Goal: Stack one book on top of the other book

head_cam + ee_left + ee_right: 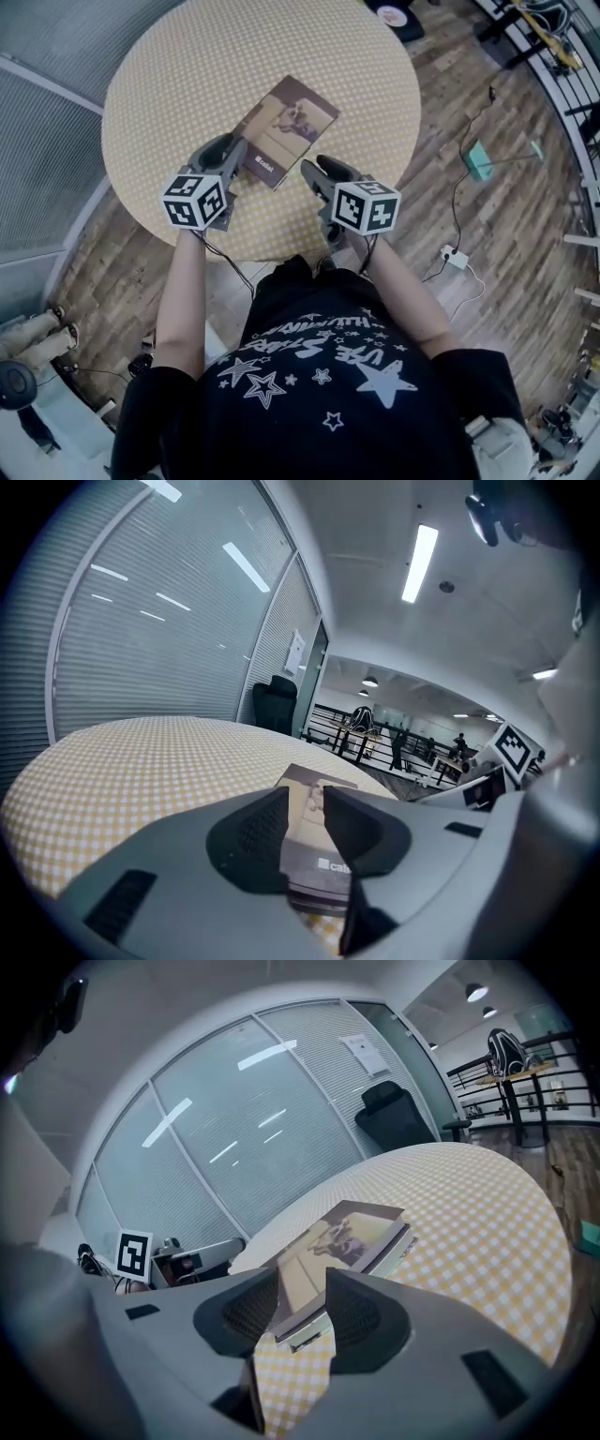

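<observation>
Left gripper (230,155): released. Its own view shows the jaws apart with nothing pressed between them; the books only show through the gap, further off. Right gripper (302,1288): likewise released, jaws wider, nothing held. You hold both just short of the stack's near corners, one on each side.

The top book (286,122), with a brown cover, lies on the lower book (405,1245), whose edge shows beneath it in the right gripper view. The stack sits flat and at an angle, between the middle of the table (169,84) and its near edge.

Judgement: stacking looks complete. Draw both grippers clear along their own lines and keep the jaws apart, so that no fingertip catches a cover and slides the top book off square. The edges look slightly offset; nudge only if you need them flush.

Surface: round table with a yellow checked cloth, otherwise bare. Room: wood-plank floor (487,225) with a trailing cable and socket block (455,255), and a glass partition with blinds (141,621).
</observation>
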Demonstrator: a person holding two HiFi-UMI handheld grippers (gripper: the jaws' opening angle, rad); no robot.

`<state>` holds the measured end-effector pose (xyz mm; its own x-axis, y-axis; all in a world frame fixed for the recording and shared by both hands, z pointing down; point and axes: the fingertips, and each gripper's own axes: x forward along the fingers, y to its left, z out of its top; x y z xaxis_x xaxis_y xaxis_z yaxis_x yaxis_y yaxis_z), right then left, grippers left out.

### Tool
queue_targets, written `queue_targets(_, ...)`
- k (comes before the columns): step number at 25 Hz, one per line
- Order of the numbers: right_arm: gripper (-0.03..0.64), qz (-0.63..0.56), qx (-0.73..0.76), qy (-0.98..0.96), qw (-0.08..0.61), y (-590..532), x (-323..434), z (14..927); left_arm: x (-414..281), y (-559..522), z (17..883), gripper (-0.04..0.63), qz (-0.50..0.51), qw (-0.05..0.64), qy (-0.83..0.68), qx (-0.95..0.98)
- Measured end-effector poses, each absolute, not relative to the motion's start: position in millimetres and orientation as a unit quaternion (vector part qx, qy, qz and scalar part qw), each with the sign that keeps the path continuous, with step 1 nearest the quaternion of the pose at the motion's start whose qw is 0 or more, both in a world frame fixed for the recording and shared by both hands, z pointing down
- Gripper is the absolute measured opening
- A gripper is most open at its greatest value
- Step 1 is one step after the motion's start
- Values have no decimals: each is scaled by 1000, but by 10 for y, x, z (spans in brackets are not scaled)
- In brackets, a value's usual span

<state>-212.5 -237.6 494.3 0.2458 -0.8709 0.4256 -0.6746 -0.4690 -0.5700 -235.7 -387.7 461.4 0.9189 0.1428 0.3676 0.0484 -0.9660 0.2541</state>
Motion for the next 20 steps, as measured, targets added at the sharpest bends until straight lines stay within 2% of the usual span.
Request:
queue_targets(13,135,-307,-745,576,137,-1453,-2584,4472,-2985,-2601,4325,87,160,125,2,979)
queue_targets(20,72,-274,-737,605,131,-874,-2908,4195,-3423,-1895,4098,41,125,126,-16,984)
